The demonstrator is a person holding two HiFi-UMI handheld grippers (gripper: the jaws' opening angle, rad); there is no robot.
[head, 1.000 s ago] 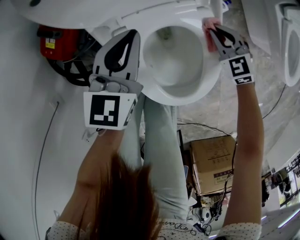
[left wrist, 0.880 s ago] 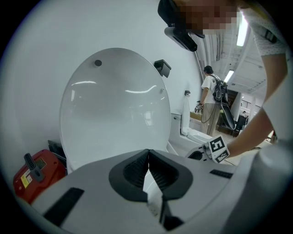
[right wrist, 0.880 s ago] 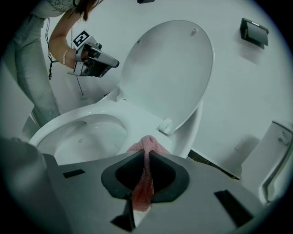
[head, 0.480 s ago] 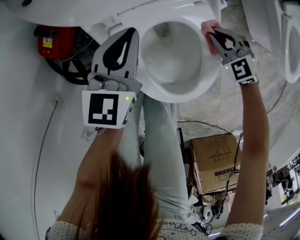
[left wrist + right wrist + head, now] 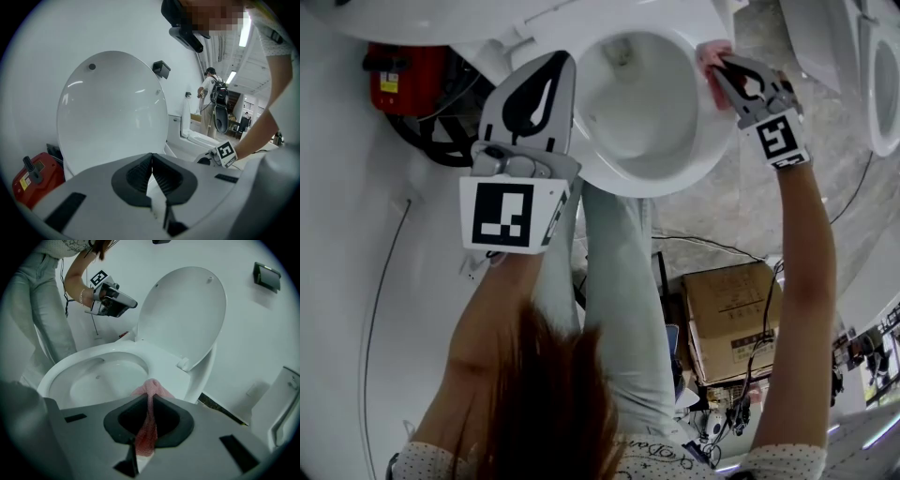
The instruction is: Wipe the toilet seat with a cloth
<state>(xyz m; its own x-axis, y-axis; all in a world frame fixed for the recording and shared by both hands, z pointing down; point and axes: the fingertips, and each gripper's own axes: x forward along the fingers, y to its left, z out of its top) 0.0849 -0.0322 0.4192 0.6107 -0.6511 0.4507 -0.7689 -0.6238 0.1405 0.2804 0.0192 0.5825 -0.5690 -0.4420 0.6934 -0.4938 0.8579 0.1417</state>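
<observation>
Left tool (image 5: 151, 155) closed on nothing; right tool (image 5: 149, 399) pinching the cloth (image 5: 150, 387) on the toilet seat (image 5: 164, 363).
The left tool hangs over the seat's left edge. The cloth, pink and crumpled, runs between the right jaws and bulges past their tips onto the white rim.

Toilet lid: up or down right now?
Up. The lid stands raised behind the open bowl, as both gripper views show.
</observation>
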